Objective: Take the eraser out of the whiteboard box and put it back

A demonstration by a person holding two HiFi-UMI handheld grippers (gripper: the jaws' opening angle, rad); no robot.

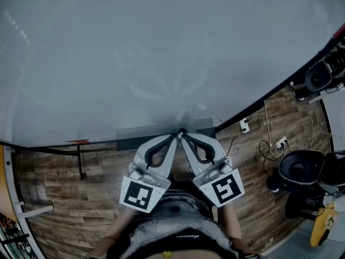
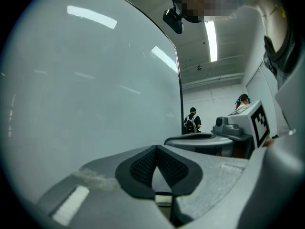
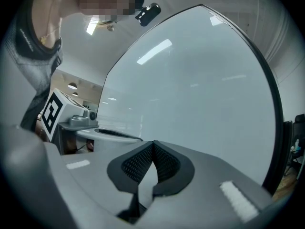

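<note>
In the head view my two grippers are held side by side in front of a large whiteboard [image 1: 135, 53], their tips almost touching each other. They sit just at the dark grey box [image 1: 137, 141] fixed along the board's lower edge. The left gripper [image 1: 177, 135] has its jaws together with nothing between them, as the left gripper view [image 2: 156, 150] also shows. So does the right gripper [image 1: 185, 135], whose black pads meet at the tip in its own view [image 3: 152, 145]. No eraser shows in any view; the box's inside is hidden.
A red marker-like object [image 1: 78, 141] lies on the board's ledge at left, above a black stand leg [image 1: 81, 163]. On the wooden floor at right are a black office chair [image 1: 301, 169] and cables with a socket strip [image 1: 280, 143]. A person [image 2: 192, 121] stands far off.
</note>
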